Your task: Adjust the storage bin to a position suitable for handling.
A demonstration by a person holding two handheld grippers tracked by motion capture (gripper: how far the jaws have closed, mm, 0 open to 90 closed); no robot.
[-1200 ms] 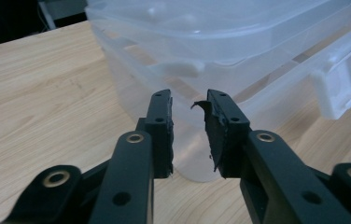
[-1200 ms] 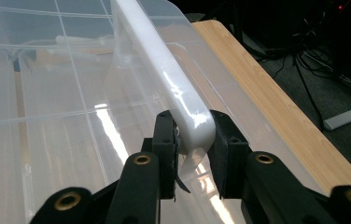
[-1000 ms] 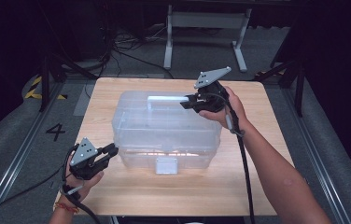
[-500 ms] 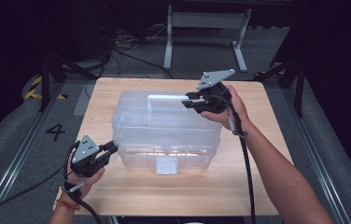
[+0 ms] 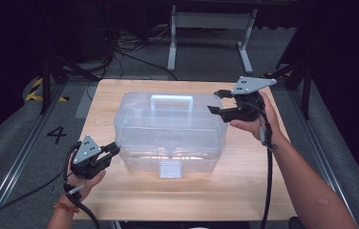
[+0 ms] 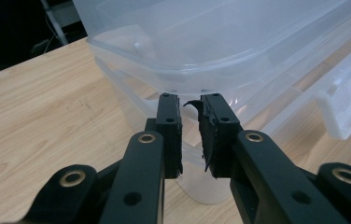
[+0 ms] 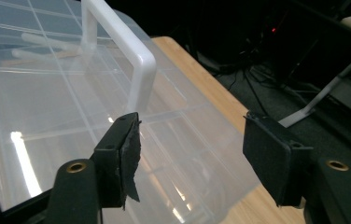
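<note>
Left gripper view: left gripper (image 6: 190,135) closed, empty; box (image 6: 220,51) cropped; right gripper (image 7: 192,154) opening, empty.

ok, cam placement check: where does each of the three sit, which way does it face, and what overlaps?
High view: above the person's side, facing forward and down on the table; both forearms, left gripper, right gripper.
Left gripper view: on that gripper, facing the clear box at its lower corner; shut jaws.
Right gripper view: facing the box lid and white handle; jaws apart, just opening, nothing between.
Shared: box, table.
</note>
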